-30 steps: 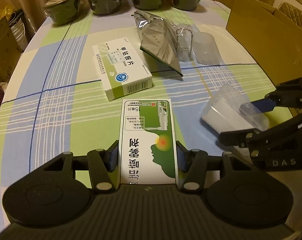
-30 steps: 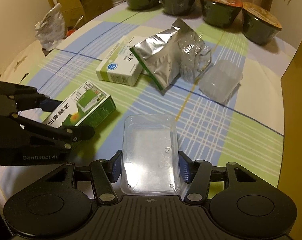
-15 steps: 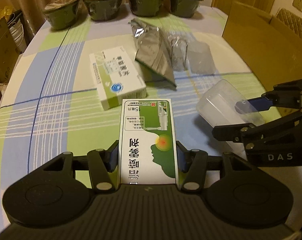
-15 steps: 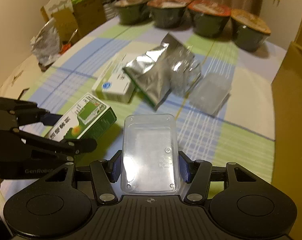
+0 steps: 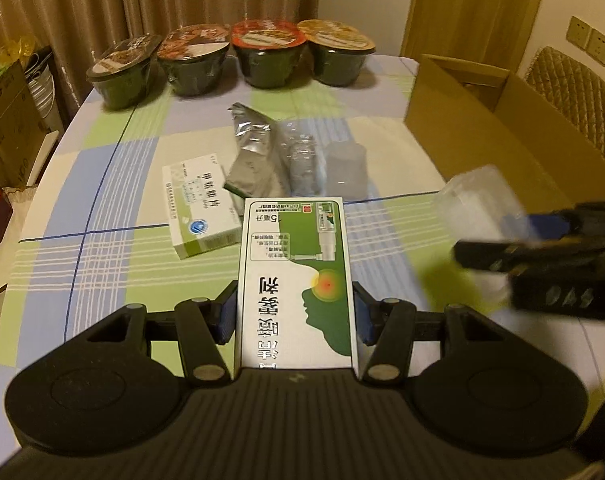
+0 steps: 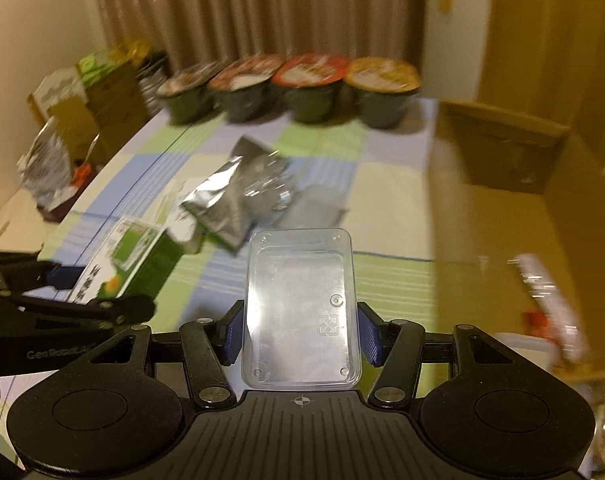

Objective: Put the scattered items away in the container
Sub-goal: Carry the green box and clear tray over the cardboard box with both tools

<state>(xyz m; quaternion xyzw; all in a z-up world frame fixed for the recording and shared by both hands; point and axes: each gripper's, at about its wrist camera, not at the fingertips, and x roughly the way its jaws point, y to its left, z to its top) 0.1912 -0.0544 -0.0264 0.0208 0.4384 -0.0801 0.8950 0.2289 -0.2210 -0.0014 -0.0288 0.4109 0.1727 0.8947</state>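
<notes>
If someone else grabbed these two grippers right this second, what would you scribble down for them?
Left gripper: shut on the green and white medicine box, held above the table.
Right gripper: shut on the clear plastic tray, near the cardboard box.
Done: at least one packet seems to lie in the cardboard box.
Left on the checked tablecloth: white medicine box, foil pouch, clear plastic pieces. Drop both held items in, then fetch those.

A home dining room: a desk (image 5: 102, 184) under a checked cloth carries four sealed noodle bowls (image 5: 268, 58) at the top of the frame, with curtains (image 5: 142, 0) behind, a padded chair (image 5: 574, 96) and wall switches (image 5: 590, 40) at upper right.
</notes>
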